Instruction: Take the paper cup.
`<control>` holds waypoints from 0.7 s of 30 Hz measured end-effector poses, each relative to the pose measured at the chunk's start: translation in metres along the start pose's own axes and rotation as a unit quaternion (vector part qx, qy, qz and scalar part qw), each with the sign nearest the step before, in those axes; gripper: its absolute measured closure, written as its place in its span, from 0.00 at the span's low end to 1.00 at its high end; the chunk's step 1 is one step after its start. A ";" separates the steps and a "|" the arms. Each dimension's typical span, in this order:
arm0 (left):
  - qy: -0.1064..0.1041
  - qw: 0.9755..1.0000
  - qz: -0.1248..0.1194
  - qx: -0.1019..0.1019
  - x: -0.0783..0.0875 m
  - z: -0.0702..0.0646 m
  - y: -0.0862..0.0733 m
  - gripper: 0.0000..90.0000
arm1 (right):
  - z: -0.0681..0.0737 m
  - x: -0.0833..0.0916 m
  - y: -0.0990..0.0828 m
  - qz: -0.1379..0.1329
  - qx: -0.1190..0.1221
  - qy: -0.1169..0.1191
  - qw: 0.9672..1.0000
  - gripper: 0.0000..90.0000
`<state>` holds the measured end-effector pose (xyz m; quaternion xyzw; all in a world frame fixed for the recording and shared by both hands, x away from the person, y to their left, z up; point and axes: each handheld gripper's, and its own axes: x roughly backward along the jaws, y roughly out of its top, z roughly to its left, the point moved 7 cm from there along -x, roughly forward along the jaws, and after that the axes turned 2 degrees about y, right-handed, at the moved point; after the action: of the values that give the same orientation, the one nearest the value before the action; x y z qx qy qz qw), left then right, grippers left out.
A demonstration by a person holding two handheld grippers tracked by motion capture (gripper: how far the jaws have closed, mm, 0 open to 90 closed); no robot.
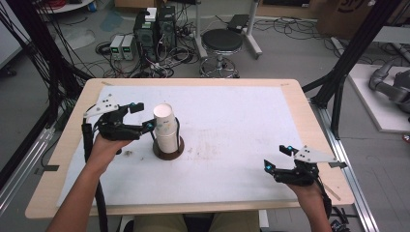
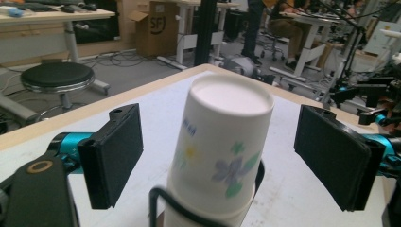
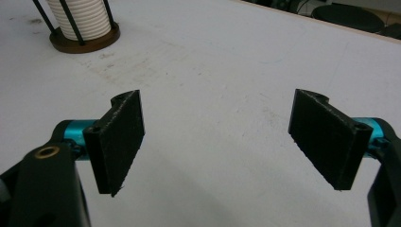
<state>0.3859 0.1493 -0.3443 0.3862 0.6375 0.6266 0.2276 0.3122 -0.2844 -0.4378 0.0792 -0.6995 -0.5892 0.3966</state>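
A robotics lab or engineering workshop: computer towers (image 1: 154,29) and small power units (image 1: 122,46) stand on the grey floor amid tangled cables (image 1: 164,65), a black round stool (image 1: 221,41) stands beside them, black metal frame struts (image 1: 355,46) flank the white-topped table (image 1: 232,130), and desks (image 2: 52,21) and cardboard boxes (image 2: 156,26) fill the background

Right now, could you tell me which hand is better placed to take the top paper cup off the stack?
Left. The left gripper stands open with the top cup between its jaws, not yet pressed. The right gripper waits open over bare table, well away from the cup holder.
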 end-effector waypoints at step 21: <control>0.005 0.999 0.040 -0.010 -0.033 -0.005 0.006 0.39 | 0.000 0.000 0.000 0.000 -0.003 0.001 1.000 0.22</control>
<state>0.4034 0.1201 -0.3444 0.4059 0.6164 0.6433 0.2036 0.3123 -0.2839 -0.4376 0.0789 -0.6975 -0.5913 0.3971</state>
